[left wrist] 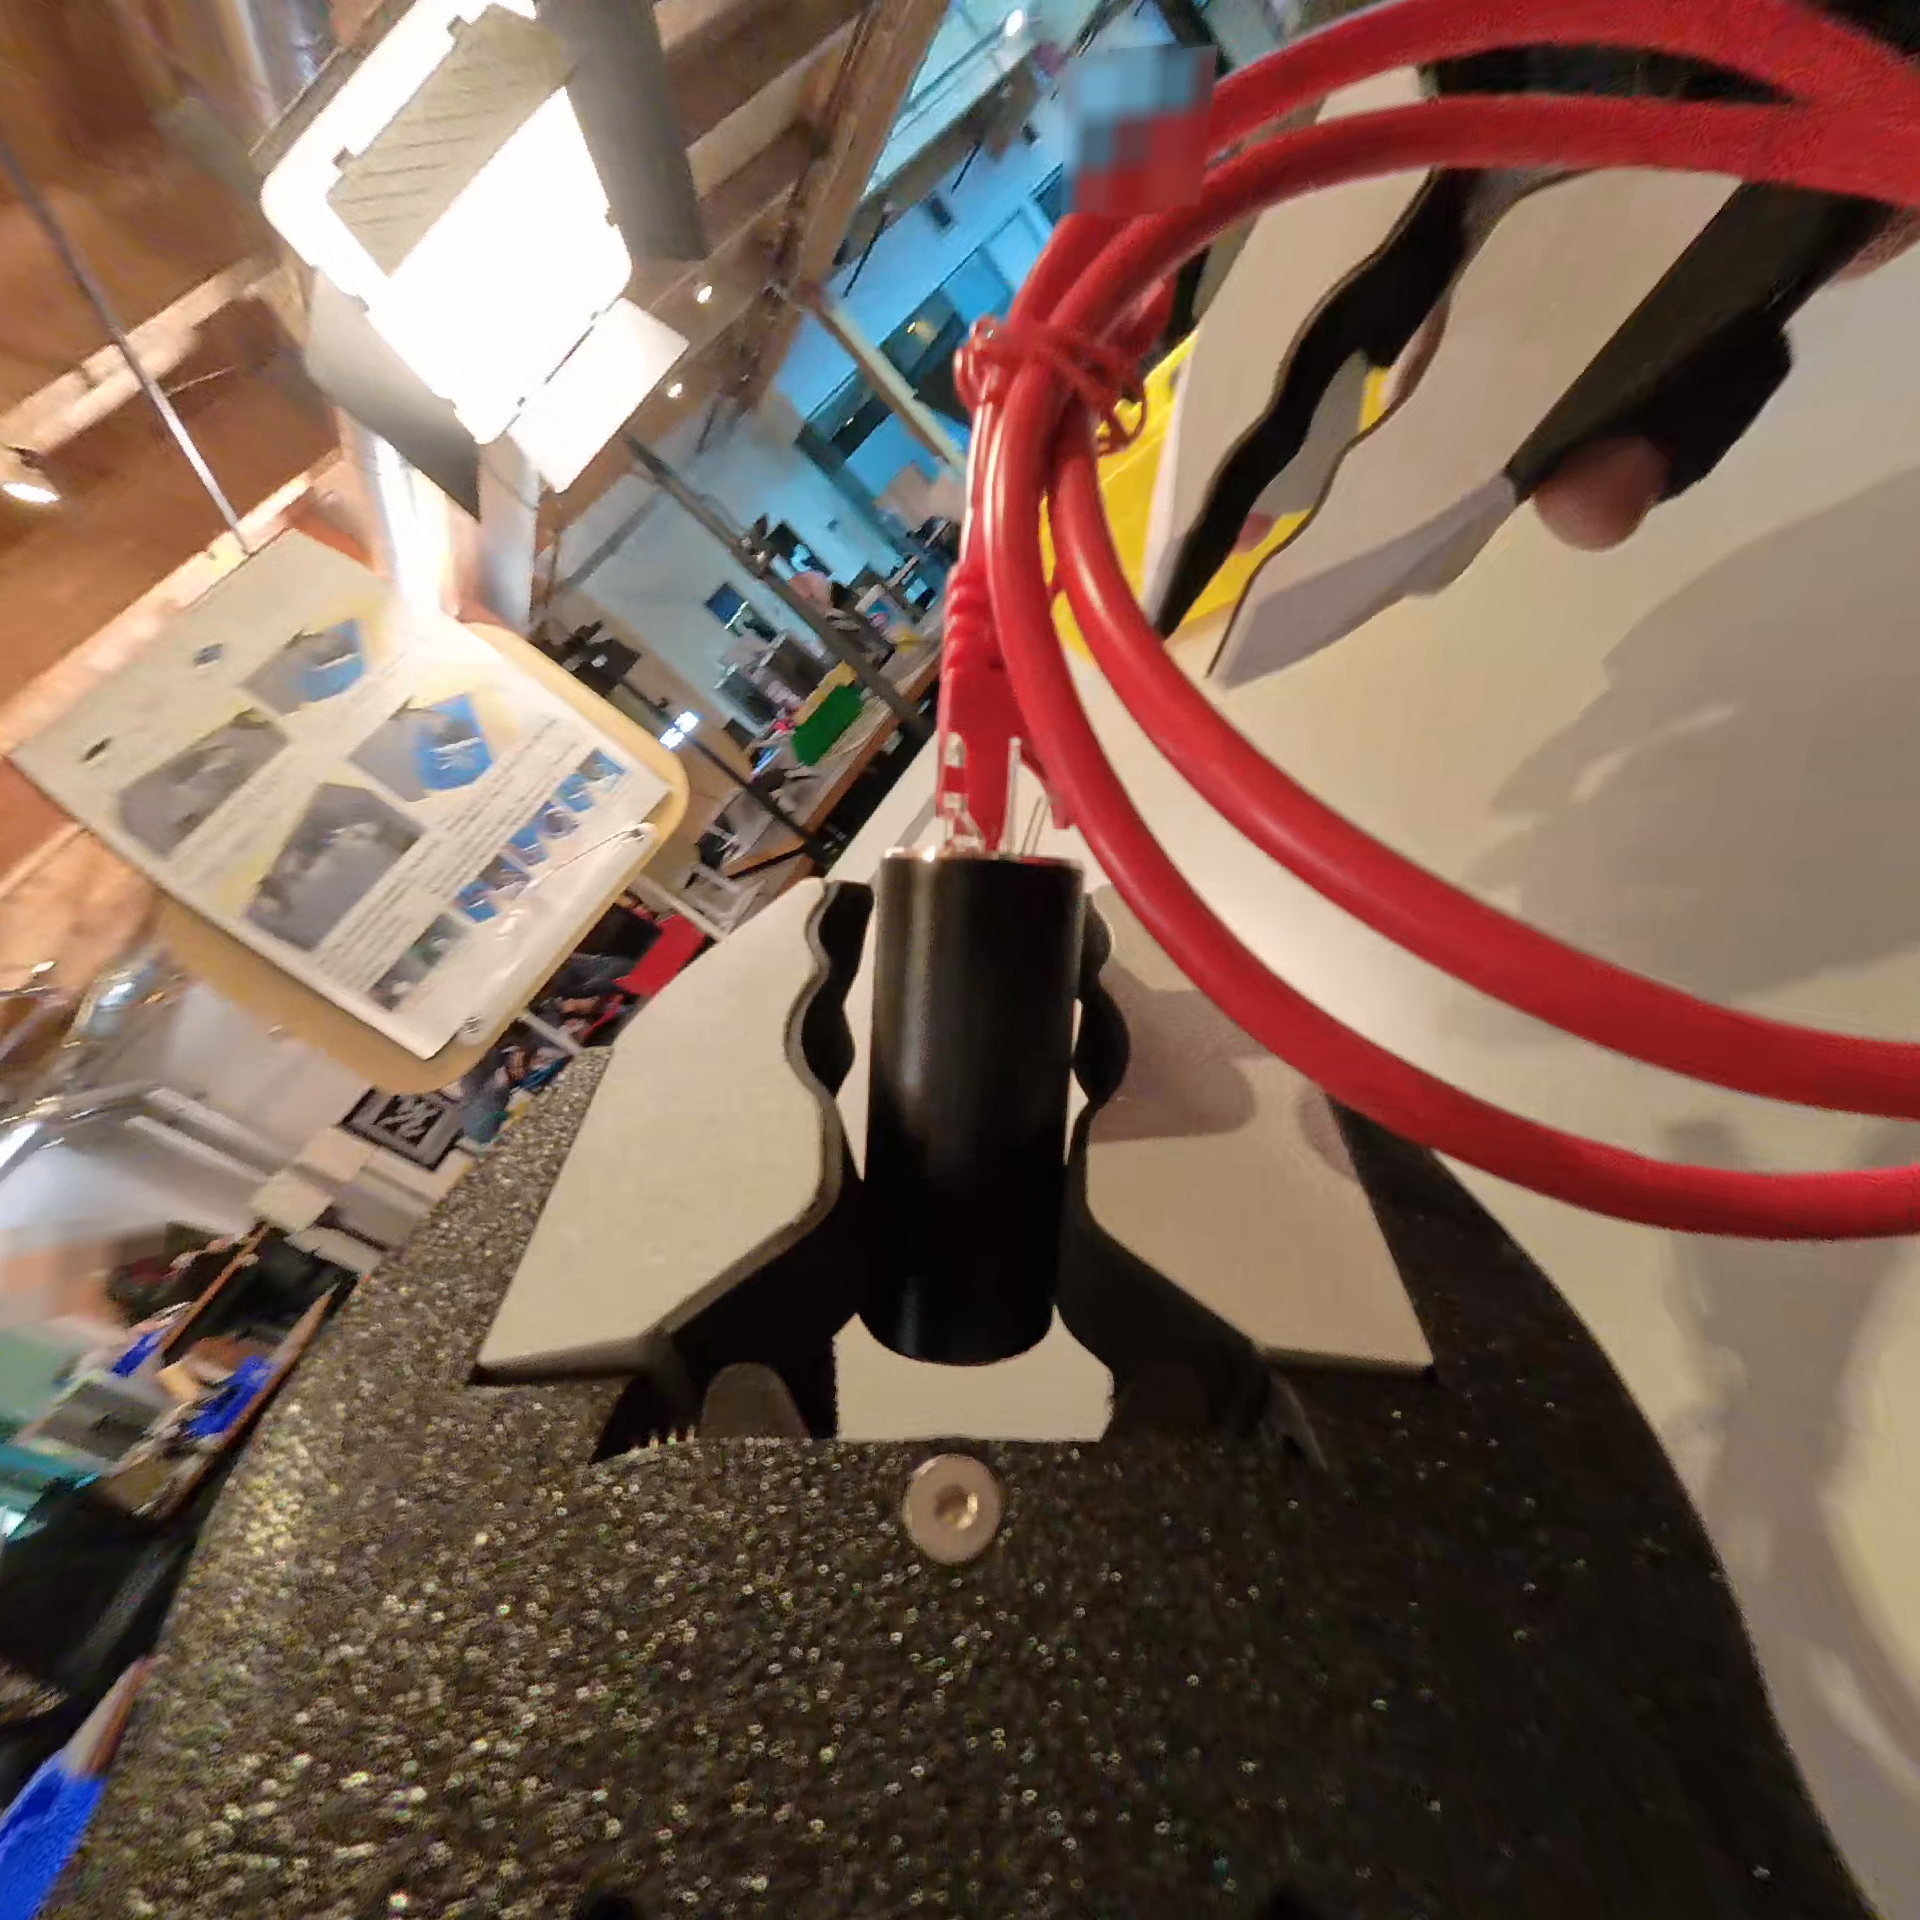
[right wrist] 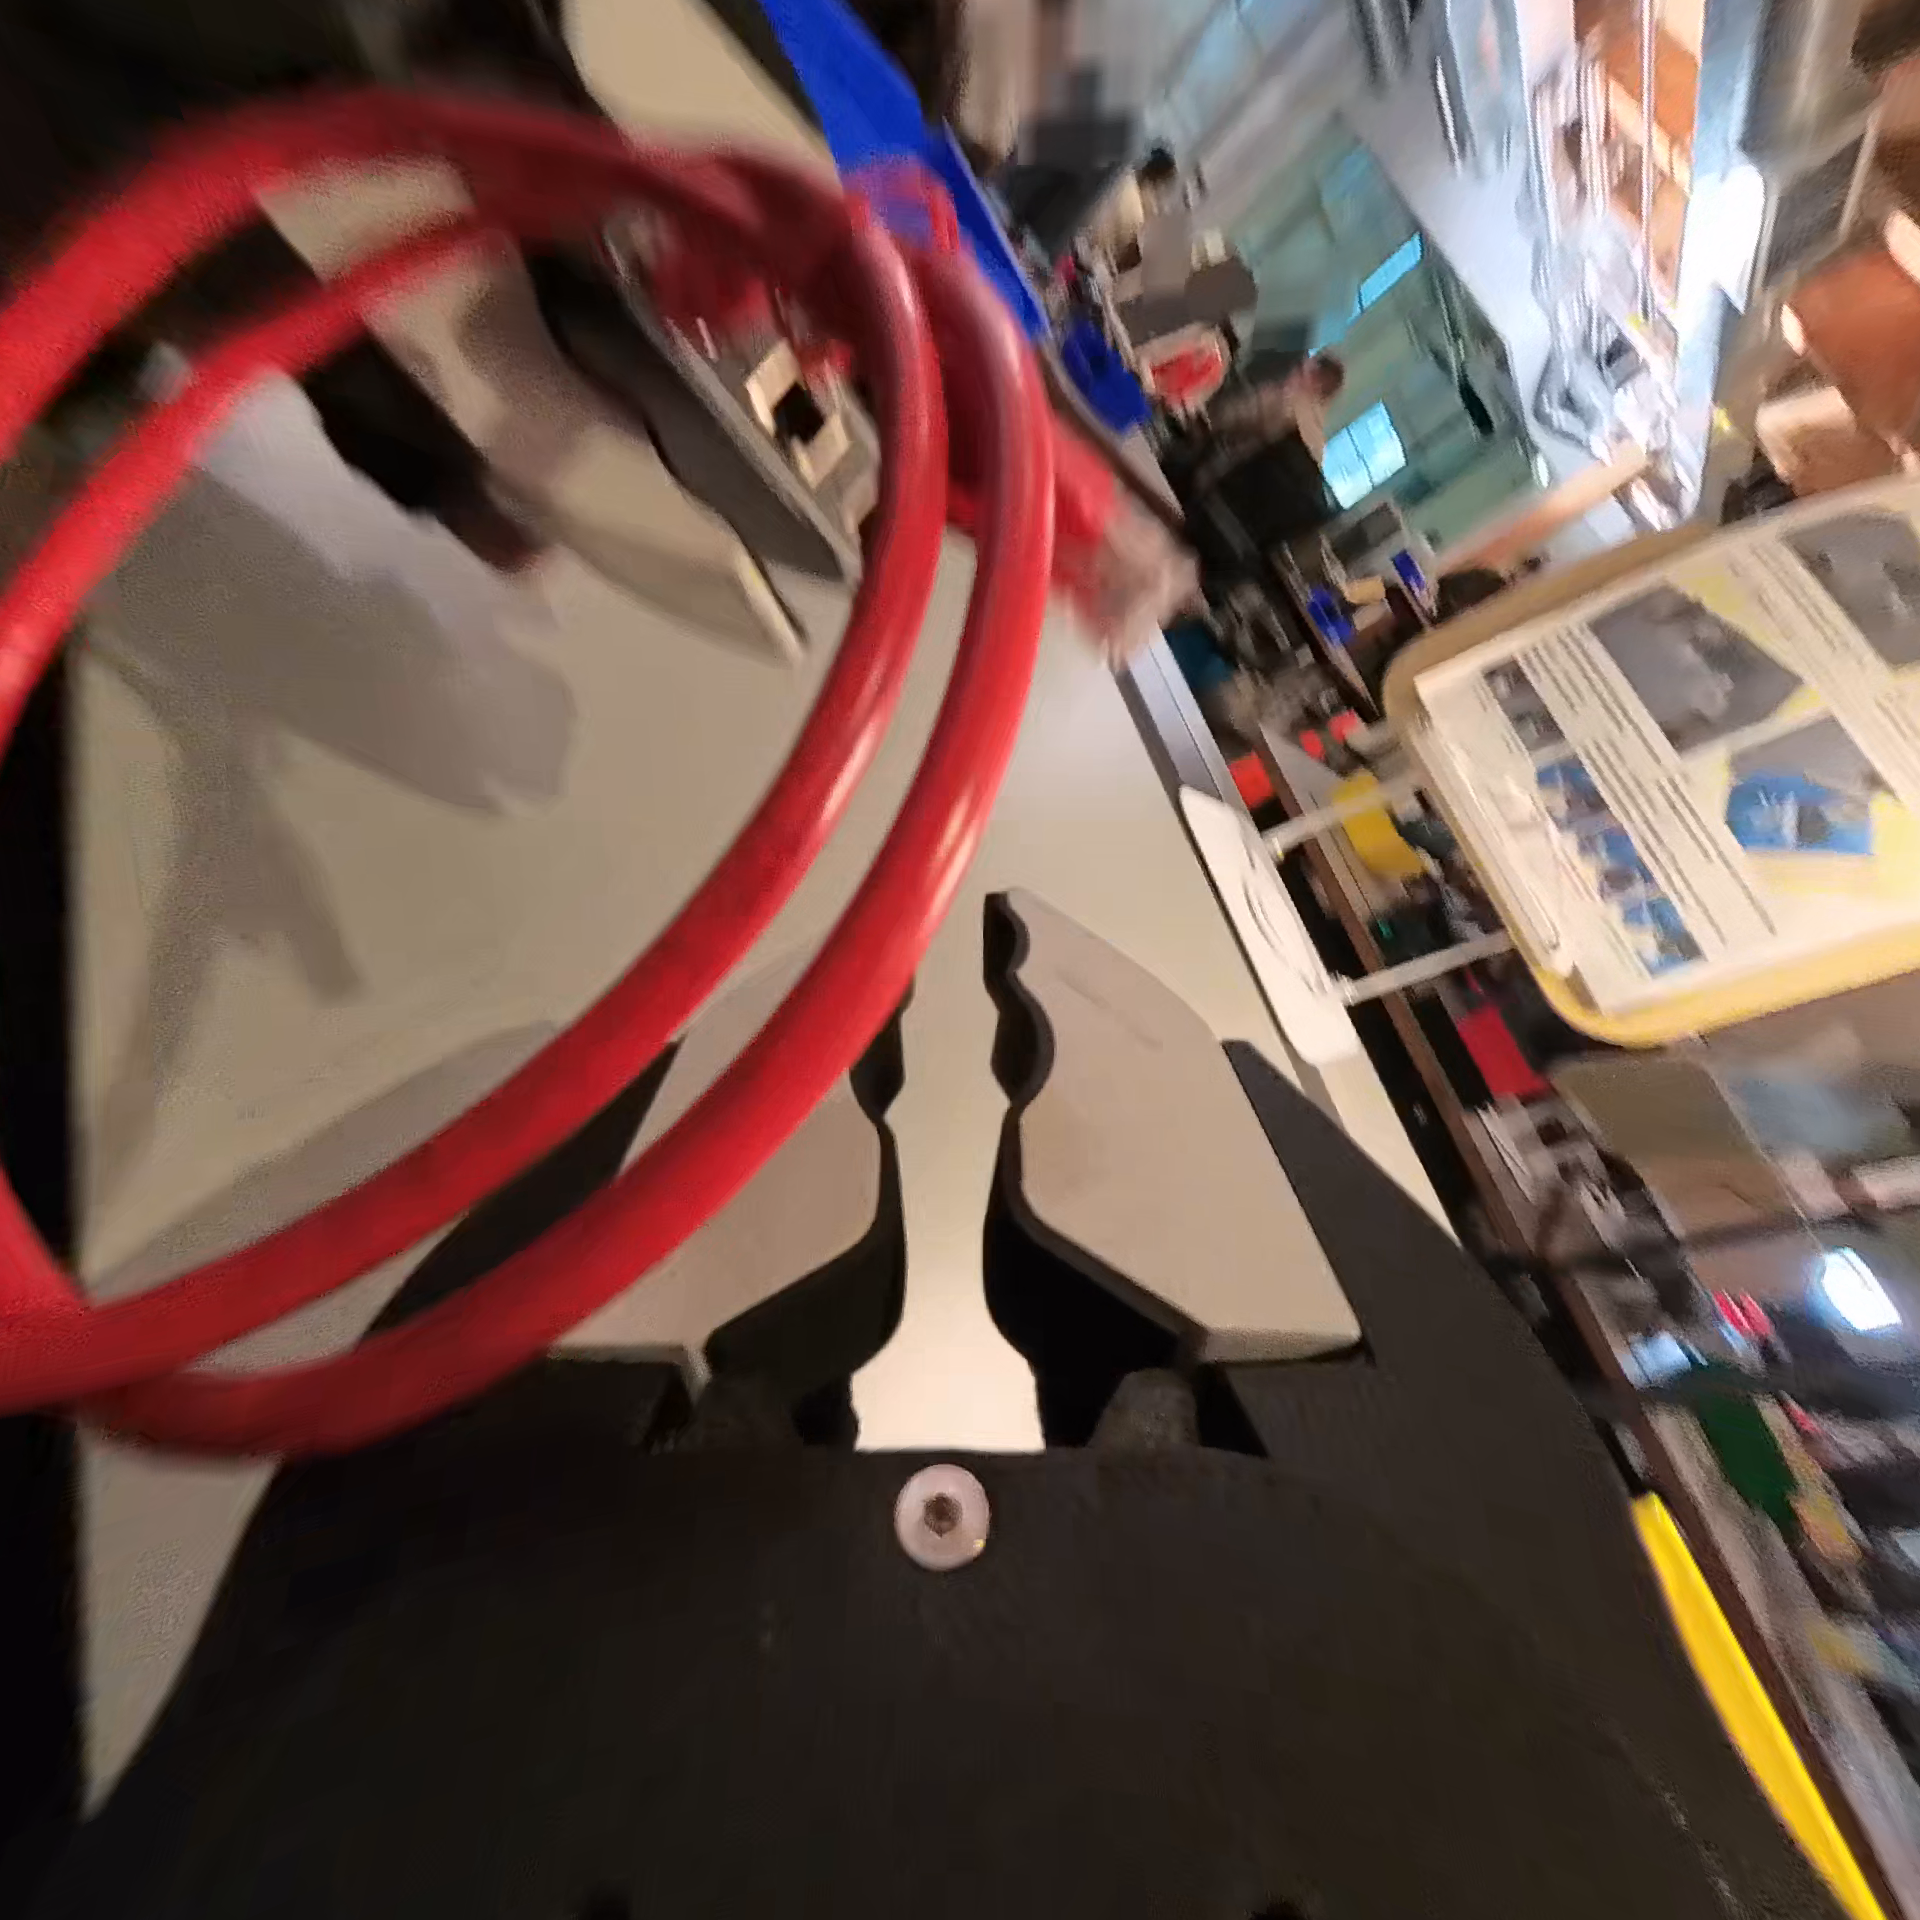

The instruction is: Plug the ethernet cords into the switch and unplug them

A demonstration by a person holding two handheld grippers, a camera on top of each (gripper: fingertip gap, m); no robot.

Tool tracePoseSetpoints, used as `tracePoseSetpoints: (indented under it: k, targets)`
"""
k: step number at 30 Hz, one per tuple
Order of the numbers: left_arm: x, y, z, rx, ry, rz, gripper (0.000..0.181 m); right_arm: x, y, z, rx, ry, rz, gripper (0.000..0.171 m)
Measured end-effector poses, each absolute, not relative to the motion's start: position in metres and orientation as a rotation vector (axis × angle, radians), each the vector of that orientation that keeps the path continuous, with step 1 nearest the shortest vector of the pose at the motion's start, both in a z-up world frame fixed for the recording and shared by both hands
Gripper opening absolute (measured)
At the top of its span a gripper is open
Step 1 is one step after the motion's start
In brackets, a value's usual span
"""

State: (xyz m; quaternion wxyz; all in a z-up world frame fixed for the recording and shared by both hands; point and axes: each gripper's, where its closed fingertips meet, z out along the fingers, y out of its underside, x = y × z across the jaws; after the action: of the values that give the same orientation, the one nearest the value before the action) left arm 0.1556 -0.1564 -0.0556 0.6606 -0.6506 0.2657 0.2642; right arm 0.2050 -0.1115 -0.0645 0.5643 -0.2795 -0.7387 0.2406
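left claw (left wrist: 966,894) clenched on black box-shaped switch (left wrist: 961,1122) | red coiled ethernet cord (left wrist: 1195,914) plugged in | right claw (right wrist: 948,997) released, empty | unplugging seemingly left

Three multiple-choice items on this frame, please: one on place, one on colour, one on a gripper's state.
1. What sits between the left gripper's fingers?
A. a black switch
B. a yellow bin
C. nothing

2. What colour is the ethernet cord?
A. blue
B. red
C. grey

3. How is the right gripper?
A. shut on the cord
B. shut on the switch
C. open, holding nothing

Answers:
1 A: the left wrist view shows the left gripper clamped on both sides of the black switch.
2 B: the coiled ethernet cord is red along all its loops.
3 C: the right gripper shows a bare gap between its fingers, and the cord only crosses in front of one finger.
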Motion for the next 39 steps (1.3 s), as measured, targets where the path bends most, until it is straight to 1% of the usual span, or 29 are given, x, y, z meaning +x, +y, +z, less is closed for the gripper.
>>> tracePoseSetpoints:
  k: [3,9,12,15,18,20,23,30,39]
  targets:
    - [0.135,-0.158,-0.057,-1.491,0.584,0.736,0.041,0.212,-0.074,-0.068,-0.762,-1.698,0.427,0.014]
    - [0.112,-0.157,-0.060,-1.495,0.519,0.903,0.041,0.241,-0.052,-0.030,-0.798,-1.550,0.350,0.014]
    - [0.109,-0.155,-0.060,-1.491,0.502,0.964,0.040,0.238,-0.085,-0.011,-0.701,-1.530,0.410,0.015]
    - [0.109,-0.154,-0.062,-1.494,0.478,0.990,0.041,0.220,-0.150,-0.004,-0.552,-1.571,0.576,0.019]
    - [0.108,-0.155,-0.062,-1.490,0.471,0.997,0.041,0.204,-0.217,-0.018,-0.432,-1.685,0.764,0.017]
    - [0.109,-0.156,-0.061,-1.482,0.468,0.974,0.041,0.190,-0.236,-0.035,-0.436,-1.740,0.790,0.016]
    - [0.113,-0.156,-0.061,-1.474,0.476,0.928,0.041,0.168,-0.221,-0.058,-0.546,-1.757,0.667,0.015]
    - [0.114,-0.154,-0.064,-1.494,0.474,0.841,0.041,0.151,-0.180,-0.082,-0.662,-1.710,0.568,0.011]
    - [0.116,-0.154,-0.066,-1.508,0.461,0.769,0.040,0.150,-0.172,-0.084,-0.684,-1.666,0.680,0.008]
